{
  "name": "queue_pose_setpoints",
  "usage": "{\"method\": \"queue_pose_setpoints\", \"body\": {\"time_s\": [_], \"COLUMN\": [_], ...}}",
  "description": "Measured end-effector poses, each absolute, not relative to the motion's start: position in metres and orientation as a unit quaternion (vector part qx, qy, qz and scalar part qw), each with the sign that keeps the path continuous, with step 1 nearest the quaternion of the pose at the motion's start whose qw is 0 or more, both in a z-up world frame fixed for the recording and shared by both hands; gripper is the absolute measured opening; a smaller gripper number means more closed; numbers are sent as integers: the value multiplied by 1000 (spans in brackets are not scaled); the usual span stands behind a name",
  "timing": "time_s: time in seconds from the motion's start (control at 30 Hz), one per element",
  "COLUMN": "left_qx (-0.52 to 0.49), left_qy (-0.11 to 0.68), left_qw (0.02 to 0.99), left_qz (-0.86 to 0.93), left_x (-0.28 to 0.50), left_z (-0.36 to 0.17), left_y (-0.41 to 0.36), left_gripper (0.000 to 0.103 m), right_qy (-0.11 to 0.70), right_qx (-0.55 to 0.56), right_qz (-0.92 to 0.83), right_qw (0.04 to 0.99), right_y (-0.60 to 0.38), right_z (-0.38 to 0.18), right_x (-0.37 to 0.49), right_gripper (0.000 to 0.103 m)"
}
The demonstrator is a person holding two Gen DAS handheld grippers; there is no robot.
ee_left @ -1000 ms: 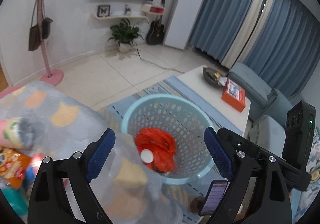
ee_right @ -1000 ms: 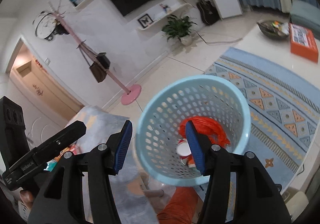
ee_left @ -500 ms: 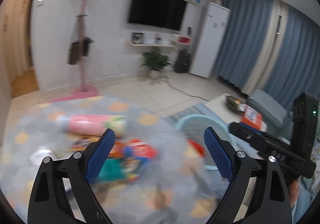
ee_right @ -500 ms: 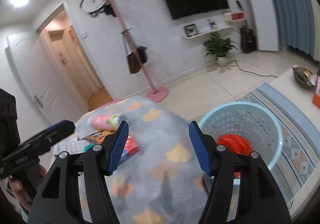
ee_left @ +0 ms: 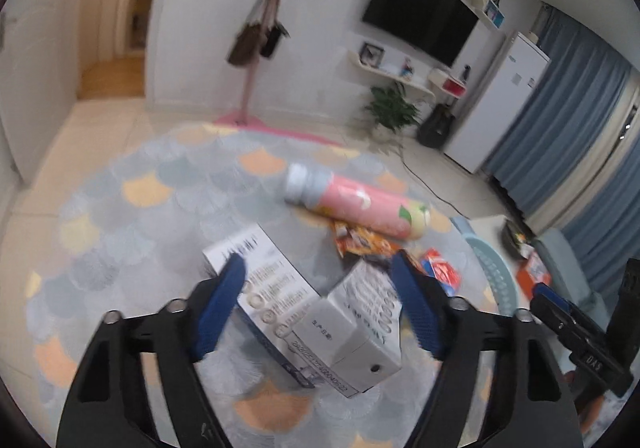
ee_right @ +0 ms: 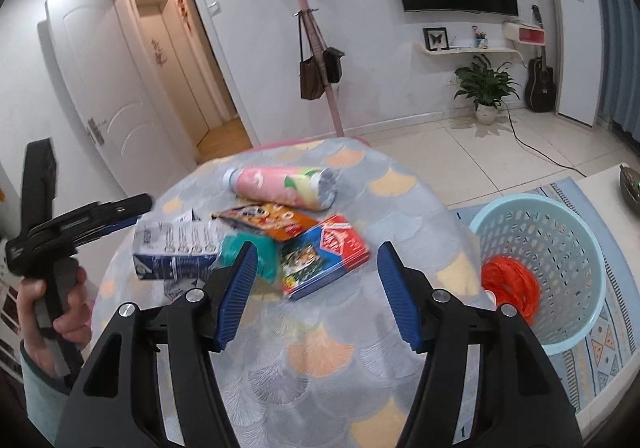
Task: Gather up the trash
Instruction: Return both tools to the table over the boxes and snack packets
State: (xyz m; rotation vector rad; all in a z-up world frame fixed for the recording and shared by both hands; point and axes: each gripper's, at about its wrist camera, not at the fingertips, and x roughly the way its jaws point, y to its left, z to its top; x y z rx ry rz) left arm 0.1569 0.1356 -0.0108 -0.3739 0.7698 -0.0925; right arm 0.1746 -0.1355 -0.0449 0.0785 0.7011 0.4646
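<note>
— Where's the rubbish sitting right now?

— All on the round counter (ee_right: pixel 344 376) with the scale-patterned cloth; take the pink bottle (ee_right: pixel 280 188) as the marker, lying on its side toward the far edge. Just in front of it is an orange snack wrapper (ee_right: pixel 272 222), touching or nearly so; nearer again is a red and blue box (ee_right: pixel 324 260), tilted, with something teal (ee_right: pixel 256 256) beside it; I can't tell what that teal thing is.

— And the white cartons?

— Two white cartons (ee_left: pixel 320 316) lie on the door side of the bottle, pressed against each other.

— What are the tools doing?

— The left tool (ee_left: pixel 316 308) is spread wide, released, its blue pads either side of those cartons but apart from them; holding nothing. The right tool (ee_right: pixel 314 296) is also gaping, empty, hovering over the counter with the red and blue box showing between its pads.

— And the bin?

— A pale blue basket (ee_right: pixel 560 248) stands on the floor beyond the counter's edge, on the plant side of the bottle; an orange bag (ee_right: pixel 510 284) is bunched inside it.
</note>
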Motion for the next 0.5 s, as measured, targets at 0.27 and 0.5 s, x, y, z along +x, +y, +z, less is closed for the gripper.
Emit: {"method": "queue_pose_setpoints", "body": {"time_s": [0.27, 0.5], "left_qx": [-198, -148], "left_qy": [391, 417], "left_qw": [888, 872], "left_qz": [-143, -209], "left_x": [134, 116], "left_z": [-30, -51], "left_y": [105, 54], "left_gripper": [55, 58], "right_qy": [352, 357], "right_qx": [37, 37], "right_qz": [234, 238], "right_qw": [906, 902], "right_y": [-125, -122], "right_z": [-49, -50], "right_x": [173, 170], "right_gripper": [57, 57]}}
